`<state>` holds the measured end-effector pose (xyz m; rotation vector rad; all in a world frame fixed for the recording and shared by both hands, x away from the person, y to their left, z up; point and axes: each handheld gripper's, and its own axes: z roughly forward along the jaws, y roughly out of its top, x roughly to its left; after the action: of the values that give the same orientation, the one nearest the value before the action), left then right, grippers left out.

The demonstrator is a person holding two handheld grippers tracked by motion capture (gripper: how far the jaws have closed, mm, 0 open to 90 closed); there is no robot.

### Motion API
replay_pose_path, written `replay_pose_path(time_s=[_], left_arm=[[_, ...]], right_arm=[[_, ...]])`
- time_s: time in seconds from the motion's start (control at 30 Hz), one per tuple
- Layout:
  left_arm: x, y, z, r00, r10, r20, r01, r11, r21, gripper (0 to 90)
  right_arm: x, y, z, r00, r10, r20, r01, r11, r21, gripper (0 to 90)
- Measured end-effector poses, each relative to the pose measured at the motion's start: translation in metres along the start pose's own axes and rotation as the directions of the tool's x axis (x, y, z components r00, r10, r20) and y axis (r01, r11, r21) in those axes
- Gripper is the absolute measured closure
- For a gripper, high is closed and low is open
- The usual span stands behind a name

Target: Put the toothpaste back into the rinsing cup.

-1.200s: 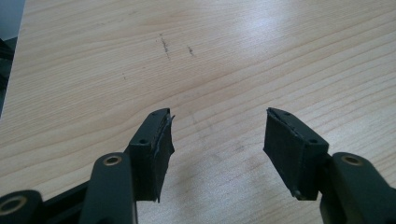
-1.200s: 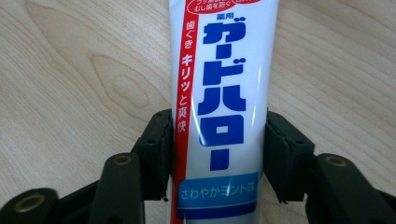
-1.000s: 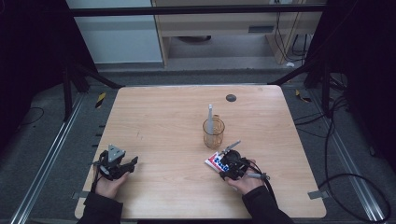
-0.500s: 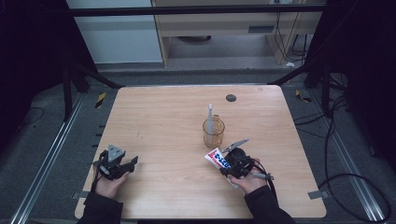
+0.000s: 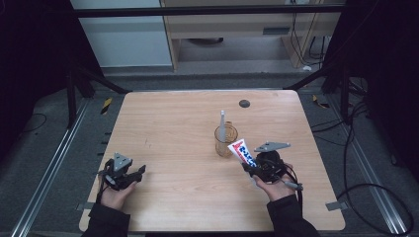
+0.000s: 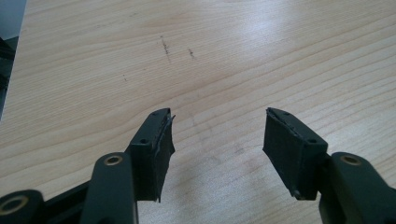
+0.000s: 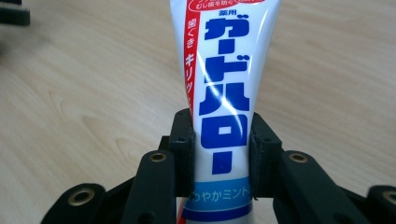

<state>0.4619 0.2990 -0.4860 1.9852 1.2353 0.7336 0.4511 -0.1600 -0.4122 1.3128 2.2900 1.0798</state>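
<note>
A white toothpaste tube with blue and red lettering is held just to the right of an amber glass cup. My right gripper is shut on the tube near its lower end; its jaws have just been closing on the tube, with a pad pressed against each side. The tube's far end points up and left toward the cup. A slim pale stick stands upright in the cup. My left gripper rests at the table's front left, and in its own view it stands open over bare wood.
The wooden table has a small dark round spot near its far edge. Metal rails and cables run along the floor on both sides. A person's hands come in from the front edge.
My right gripper has risen off the table with the toothpaste tube, which now tilts up beside the cup. The left gripper has stayed in place.
</note>
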Motion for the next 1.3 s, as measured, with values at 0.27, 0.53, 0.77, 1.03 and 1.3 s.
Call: replay_pose_path(time_s=[0.27, 0.53, 0.77, 1.03, 1.3], left_arm=[[0.001, 0.000, -0.001, 0.9999, -0.010, -0.004, 0.010, 0.9999, -0.008, 41.1], [0.000, 0.000, -0.001, 0.9999, -0.009, -0.006, 0.008, 0.9999, -0.008, 41.1], [0.000, 0.000, 0.000, 1.0000, -0.006, -0.004, 0.006, 1.0000, -0.004, 41.0], [0.000, 0.000, 0.000, 1.0000, -0.007, -0.003, 0.007, 1.0000, -0.004, 41.0], [0.001, 0.000, 0.000, 1.0000, -0.009, -0.002, 0.009, 0.9999, -0.007, 41.2]], right_arm=[[-0.014, 0.013, -0.017, 0.9976, 0.053, 0.045, -0.047, 0.989, -0.139, 68.4], [-0.026, 0.038, -0.022, 0.9891, 0.133, 0.063, -0.106, 0.941, -0.320, 68.4], [-0.030, 0.055, -0.018, 0.9829, 0.172, 0.066, -0.127, 0.894, -0.429, 68.3], [-0.036, 0.071, -0.002, 0.9768, 0.202, 0.072, -0.135, 0.840, -0.525, 68.2], [-0.033, 0.081, 0.022, 0.9749, 0.208, 0.078, -0.121, 0.790, -0.601, 68.3]])
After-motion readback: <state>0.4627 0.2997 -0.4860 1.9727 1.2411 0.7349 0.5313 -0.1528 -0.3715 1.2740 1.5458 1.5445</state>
